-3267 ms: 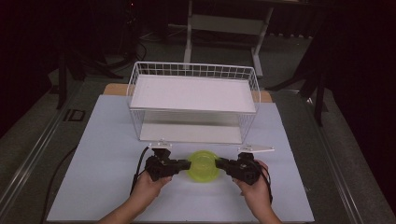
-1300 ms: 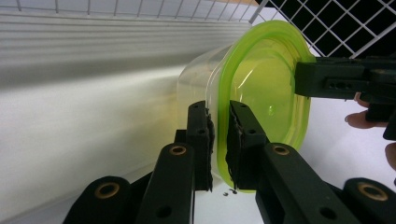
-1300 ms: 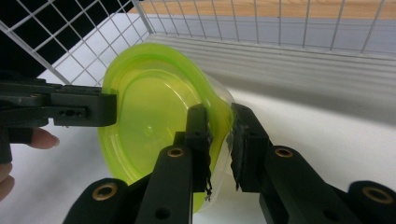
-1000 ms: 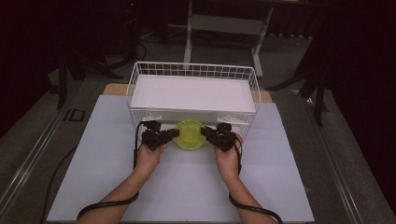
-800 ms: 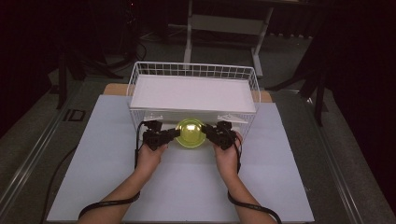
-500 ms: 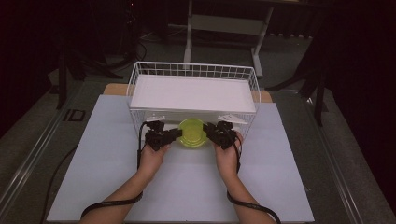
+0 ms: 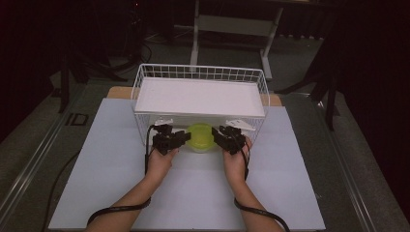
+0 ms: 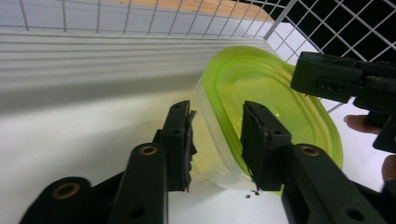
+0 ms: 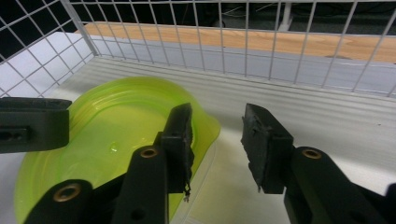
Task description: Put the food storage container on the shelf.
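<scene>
A clear tub with a lime-green lid (image 7: 200, 137) rests on the lower floor of a white wire rack (image 7: 200, 72), at its front opening. My left gripper (image 7: 180, 139) is at the tub's left side. In the left gripper view, the left gripper (image 8: 217, 135) is open, and the rim of the tub (image 8: 261, 88) runs between its spread jaws. My right gripper (image 7: 218, 136) is at the tub's right side. In the right gripper view, the right gripper (image 9: 217, 140) is open; one jaw lies over the edge of the lid (image 9: 107, 135) and the other stands off it.
The rack has a flat white shelf (image 7: 200, 96) just above the grippers and wire walls at the sides and back. It stands on a white-covered table (image 7: 111, 183). Two white tags (image 7: 241, 124) hang at the rack's front. Cables trail from both grippers toward the person.
Both grippers brought the tub from the near part of the table forward to the rack's lower level. Over the last half second it has barely shifted.
</scene>
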Motion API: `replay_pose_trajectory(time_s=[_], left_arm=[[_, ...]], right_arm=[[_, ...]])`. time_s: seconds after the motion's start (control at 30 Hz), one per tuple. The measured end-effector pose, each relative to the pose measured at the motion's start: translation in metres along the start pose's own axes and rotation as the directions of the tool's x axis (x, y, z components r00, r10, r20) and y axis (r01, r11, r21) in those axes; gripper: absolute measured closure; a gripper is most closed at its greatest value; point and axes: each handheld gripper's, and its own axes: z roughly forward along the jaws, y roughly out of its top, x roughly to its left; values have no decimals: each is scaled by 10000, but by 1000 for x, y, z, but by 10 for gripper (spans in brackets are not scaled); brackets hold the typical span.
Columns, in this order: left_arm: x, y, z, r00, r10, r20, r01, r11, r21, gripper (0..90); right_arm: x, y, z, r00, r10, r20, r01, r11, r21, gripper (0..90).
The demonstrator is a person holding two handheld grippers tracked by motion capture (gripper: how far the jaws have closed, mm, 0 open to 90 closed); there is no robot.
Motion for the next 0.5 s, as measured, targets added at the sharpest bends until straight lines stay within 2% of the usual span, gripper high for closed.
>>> replay_pose_trajectory(time_s=[0.07,0.13,0.2,0.27,0.33,0.43,0.5], left_arm=[[0,0,0,10000,1,-71,-1,10000,-2,590],[-1,-1,0,9998,146,-153,-146,9999,-35,590],[-3,-1,-2,9995,246,-194,-247,9997,-78,589],[-4,-2,-5,9998,112,-158,-116,9996,-240,572],[-4,-2,-6,9998,141,-151,-145,9996,-258,566],[-3,-1,-10,9999,-101,-107,96,9987,-509,559],[-2,-1,-14,10000,-73,-35,70,9975,-698,535]], right_arm=[[-2,-1,-2,10000,50,76,-49,9998,-194,578],[-4,-1,-5,9998,194,50,-192,9993,-306,584],[-5,-1,-9,9993,367,-114,-371,9987,-363,581],[-4,0,-14,9986,451,-287,-460,9984,-333,595],[-2,-2,-19,9988,296,-390,-309,9990,-334,613],[5,-7,-29,9976,179,-669,-197,9995,-261,642],[10,-11,-35,9959,-26,-906,7,9998,-209,655]])
